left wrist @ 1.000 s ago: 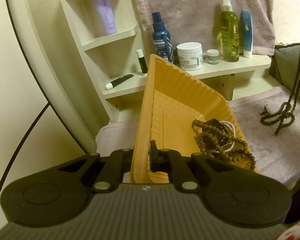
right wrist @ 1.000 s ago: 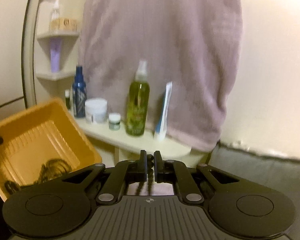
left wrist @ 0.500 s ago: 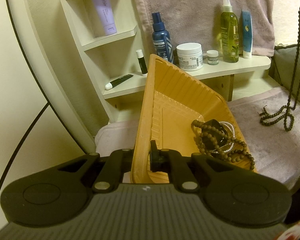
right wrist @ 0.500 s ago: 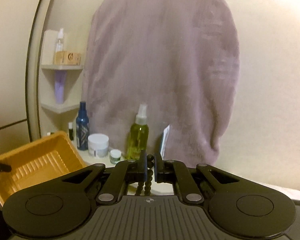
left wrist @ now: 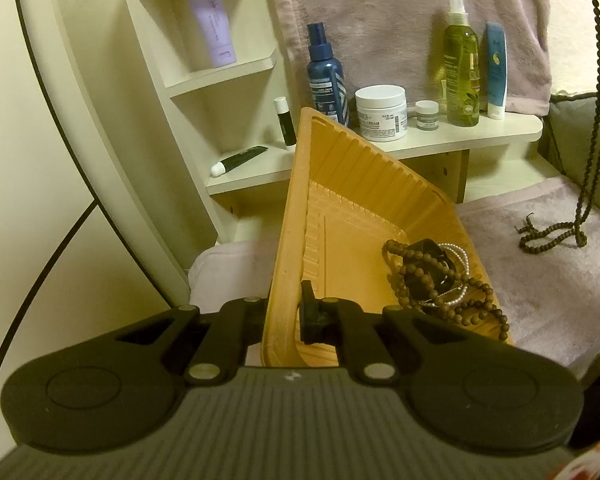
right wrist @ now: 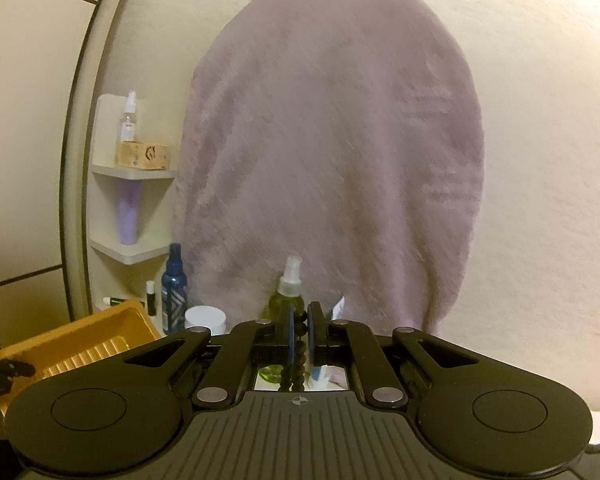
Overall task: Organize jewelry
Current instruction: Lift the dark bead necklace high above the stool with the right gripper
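Each gripper was matte black: the left gripper (left wrist: 286,314) and right gripper (right wrist: 299,334) had two angled linkage arms behind the fingers, silver pivot screws, round discs to either side, and a ribbed grey body. A small crosshair mark sat behind the right fingers.

A blue spray bottle (left wrist: 326,76), a white cream jar (left wrist: 381,112), a small jar (left wrist: 427,115), a green spray bottle (left wrist: 460,68) and a blue tube (left wrist: 496,72) are lined up on a pale shelf (left wrist: 460,140). A mauve towel (right wrist: 332,168) is hung on the wall behind them. A lilac tube (left wrist: 211,26) is stood on a corner shelf (left wrist: 220,76) higher up.
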Demonstrator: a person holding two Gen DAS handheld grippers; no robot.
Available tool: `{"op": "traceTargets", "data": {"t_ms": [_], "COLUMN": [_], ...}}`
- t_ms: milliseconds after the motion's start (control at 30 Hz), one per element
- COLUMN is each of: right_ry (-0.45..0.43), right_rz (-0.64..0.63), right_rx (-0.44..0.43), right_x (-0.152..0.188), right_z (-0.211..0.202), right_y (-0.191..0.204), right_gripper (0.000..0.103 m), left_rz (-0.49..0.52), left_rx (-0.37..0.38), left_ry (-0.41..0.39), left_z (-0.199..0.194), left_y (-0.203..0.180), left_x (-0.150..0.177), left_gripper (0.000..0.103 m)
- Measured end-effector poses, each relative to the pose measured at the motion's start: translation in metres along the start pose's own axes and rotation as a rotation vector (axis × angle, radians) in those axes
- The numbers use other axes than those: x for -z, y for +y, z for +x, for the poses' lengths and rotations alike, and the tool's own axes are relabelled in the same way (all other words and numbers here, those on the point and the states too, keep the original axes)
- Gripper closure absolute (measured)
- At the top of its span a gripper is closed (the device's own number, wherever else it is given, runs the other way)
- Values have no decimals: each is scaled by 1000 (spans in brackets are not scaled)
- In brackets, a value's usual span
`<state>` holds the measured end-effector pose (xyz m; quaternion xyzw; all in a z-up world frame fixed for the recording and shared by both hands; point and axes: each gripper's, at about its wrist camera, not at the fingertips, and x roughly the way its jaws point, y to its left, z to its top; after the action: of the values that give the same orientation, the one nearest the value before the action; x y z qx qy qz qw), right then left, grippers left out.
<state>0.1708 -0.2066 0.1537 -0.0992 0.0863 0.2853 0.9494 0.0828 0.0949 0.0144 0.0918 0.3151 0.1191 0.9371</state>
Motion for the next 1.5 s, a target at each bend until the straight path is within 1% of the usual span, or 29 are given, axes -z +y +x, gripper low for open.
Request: {"op": "traceTargets", "data": {"t_ms": [433,867,1033,1300,1500], "right_ry": [-56,-179,-219,-289,-316], "right_rz": [-5,-34,-49,-68,-56], "right_rx": [-23,-64,-119,-223,-299], "right_x": [-26,-80,-105,-143,-161], "right_z": [-2,-12,-13,-9,-1], "right_y": [-1,4,16,46,68], "right_gripper": [97,97,97,97,97], "left_rz": [-3,-25,-40,-71,-90], "left_rx": [4,12,19,31,39], "left_ry": [-1,3,9,19,21], "left_z": [0,1,3,6,7], "left_y": [-1,3,6,14,18], "left_x": [0,2,3,6,8], "left_gripper": [96,96,96,96,96]}}
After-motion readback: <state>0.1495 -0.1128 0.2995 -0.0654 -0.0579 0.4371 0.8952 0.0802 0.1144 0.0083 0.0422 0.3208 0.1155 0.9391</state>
